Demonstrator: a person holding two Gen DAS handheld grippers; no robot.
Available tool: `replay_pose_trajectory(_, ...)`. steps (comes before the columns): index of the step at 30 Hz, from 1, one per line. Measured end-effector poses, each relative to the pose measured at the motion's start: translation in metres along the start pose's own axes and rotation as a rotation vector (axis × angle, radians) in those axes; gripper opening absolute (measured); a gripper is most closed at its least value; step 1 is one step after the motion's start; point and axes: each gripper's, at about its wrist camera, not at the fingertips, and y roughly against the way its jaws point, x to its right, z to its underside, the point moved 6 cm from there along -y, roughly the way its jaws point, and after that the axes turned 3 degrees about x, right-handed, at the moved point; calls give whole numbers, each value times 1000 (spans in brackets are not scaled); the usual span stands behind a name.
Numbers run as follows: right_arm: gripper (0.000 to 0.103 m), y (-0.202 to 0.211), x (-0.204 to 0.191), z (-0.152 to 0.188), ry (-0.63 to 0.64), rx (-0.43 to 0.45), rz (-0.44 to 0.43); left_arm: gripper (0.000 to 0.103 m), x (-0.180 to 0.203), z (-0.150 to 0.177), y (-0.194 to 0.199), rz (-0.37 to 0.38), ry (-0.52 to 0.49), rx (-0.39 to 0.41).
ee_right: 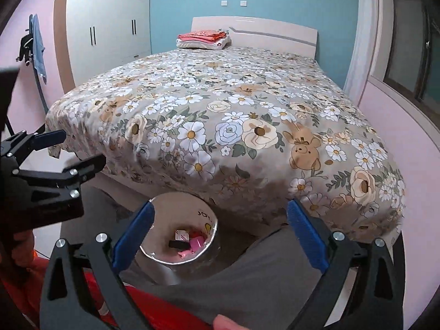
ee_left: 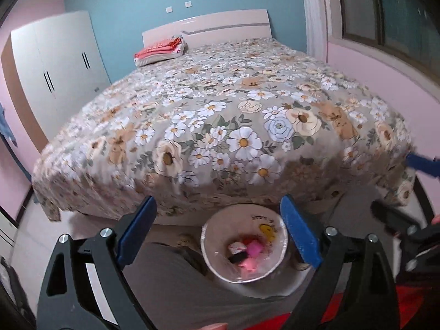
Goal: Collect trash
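A white trash bin (ee_left: pixel 247 216) with a clear liner stands on the floor at the foot of the bed. In it lie pink wrappers (ee_left: pixel 251 250), a black piece and a small white box. My left gripper (ee_left: pixel 217 206) hangs above the bin, open, with nothing between its blue pads. The right wrist view shows the same bin (ee_right: pixel 176 211) and its trash (ee_right: pixel 192 243) below my right gripper (ee_right: pixel 220 207), which is also open and holds nothing. Each gripper appears at the edge of the other's view: the right gripper (ee_left: pixel 404 189) and the left gripper (ee_right: pixel 77 151).
A bed with a floral cover (ee_left: pixel 220 115) fills the middle, with folded pink cloth (ee_left: pixel 159 51) on a pillow by the headboard. A white wardrobe (ee_left: pixel 57 66) stands at the left. Grey trouser legs (ee_right: pixel 261 269) and a red garment (ee_right: pixel 154 310) of the person lie below the grippers.
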Motion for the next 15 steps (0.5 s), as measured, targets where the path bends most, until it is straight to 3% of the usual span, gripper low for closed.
replay_pose_trajectory(15, 98, 9, -12, 6, -3, 30, 51, 90, 11, 9, 10, 22, -4, 25)
